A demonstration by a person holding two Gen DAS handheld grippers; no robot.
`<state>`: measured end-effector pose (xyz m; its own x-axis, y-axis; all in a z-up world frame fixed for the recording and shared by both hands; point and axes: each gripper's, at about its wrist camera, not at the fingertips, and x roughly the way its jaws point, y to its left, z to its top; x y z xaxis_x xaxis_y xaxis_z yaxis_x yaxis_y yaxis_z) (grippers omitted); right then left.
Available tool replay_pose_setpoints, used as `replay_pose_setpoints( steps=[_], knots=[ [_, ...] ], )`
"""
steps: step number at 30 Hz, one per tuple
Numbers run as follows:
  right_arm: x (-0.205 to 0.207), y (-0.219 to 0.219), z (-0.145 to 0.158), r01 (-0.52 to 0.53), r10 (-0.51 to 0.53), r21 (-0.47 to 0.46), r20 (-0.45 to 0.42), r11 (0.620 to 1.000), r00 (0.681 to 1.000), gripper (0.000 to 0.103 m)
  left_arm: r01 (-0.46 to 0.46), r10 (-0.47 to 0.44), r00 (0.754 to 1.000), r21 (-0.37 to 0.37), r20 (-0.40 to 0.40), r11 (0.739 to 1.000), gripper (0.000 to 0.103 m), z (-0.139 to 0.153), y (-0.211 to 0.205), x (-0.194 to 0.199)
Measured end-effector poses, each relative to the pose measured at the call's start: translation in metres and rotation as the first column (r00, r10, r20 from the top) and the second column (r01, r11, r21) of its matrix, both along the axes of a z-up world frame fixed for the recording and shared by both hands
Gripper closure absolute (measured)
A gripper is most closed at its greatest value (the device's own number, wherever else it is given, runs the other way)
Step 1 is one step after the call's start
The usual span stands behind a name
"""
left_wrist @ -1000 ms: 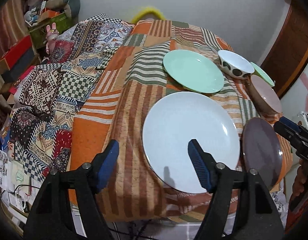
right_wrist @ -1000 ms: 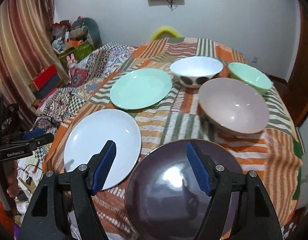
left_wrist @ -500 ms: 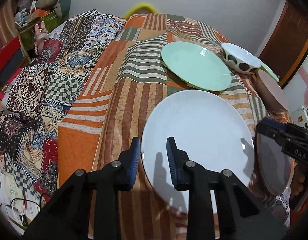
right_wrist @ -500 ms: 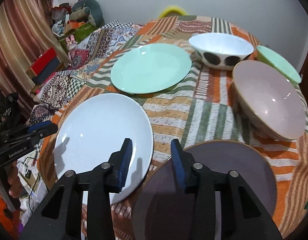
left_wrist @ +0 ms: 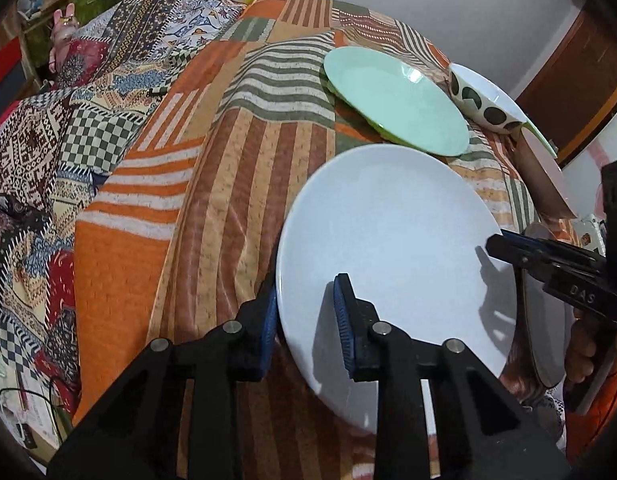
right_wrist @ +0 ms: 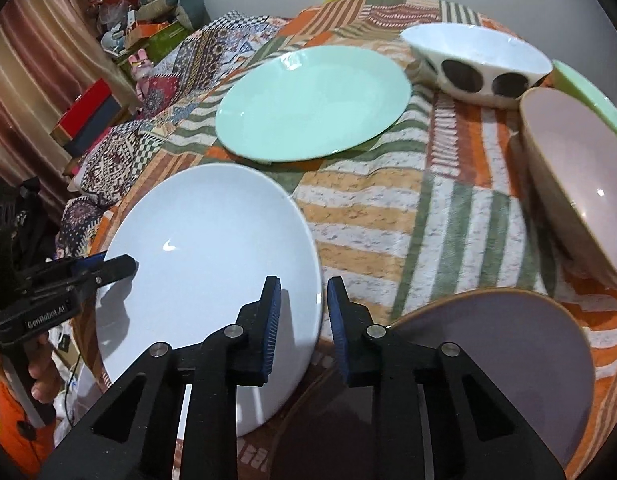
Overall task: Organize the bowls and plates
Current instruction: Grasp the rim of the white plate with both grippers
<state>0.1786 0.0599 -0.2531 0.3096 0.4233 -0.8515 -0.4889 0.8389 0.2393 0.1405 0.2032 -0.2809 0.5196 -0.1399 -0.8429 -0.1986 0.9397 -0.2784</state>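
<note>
White plate (left_wrist: 392, 240) rim between left fingers (left_wrist: 344, 316)

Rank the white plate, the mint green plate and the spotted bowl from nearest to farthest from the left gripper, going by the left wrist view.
1. White plate, its near rim between the left gripper's pads.
2. Mint green plate, beyond it, up the table.
3. Spotted bowl, farthest, to the right behind the green plate.

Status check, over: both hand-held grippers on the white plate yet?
Left hand-held gripper clamped on white plate rim. Right hand-held gripper closing over opposite rim. Dark plate close beside it.
</note>
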Motion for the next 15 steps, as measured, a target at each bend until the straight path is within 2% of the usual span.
replay_pose_setpoints(
  steps=[5, 10, 15],
  knots=[
    [0.000, 0.002, -0.002, -0.013, 0.013, -0.023, 0.010, 1.000, 1.000, 0.081, 0.005, -0.005, 1.000, -0.014, -0.011, 1.000, 0.076, 0.000, -0.005, -0.013],
    [0.005, 0.006, -0.005, -0.038, 0.038, -0.042, -0.001, 0.998, 0.999, 0.079, 0.008, -0.008, 1.000, 0.003, -0.024, 1.000, 0.076, 0.001, -0.012, -0.020],
    [0.004, 0.009, -0.003, -0.021, 0.021, -0.038, -0.012, 0.999, 1.000, 0.080, 0.000, 0.000, 0.999, 0.006, -0.038, 1.000, 0.076, 0.003, -0.014, -0.022]
  ],
)
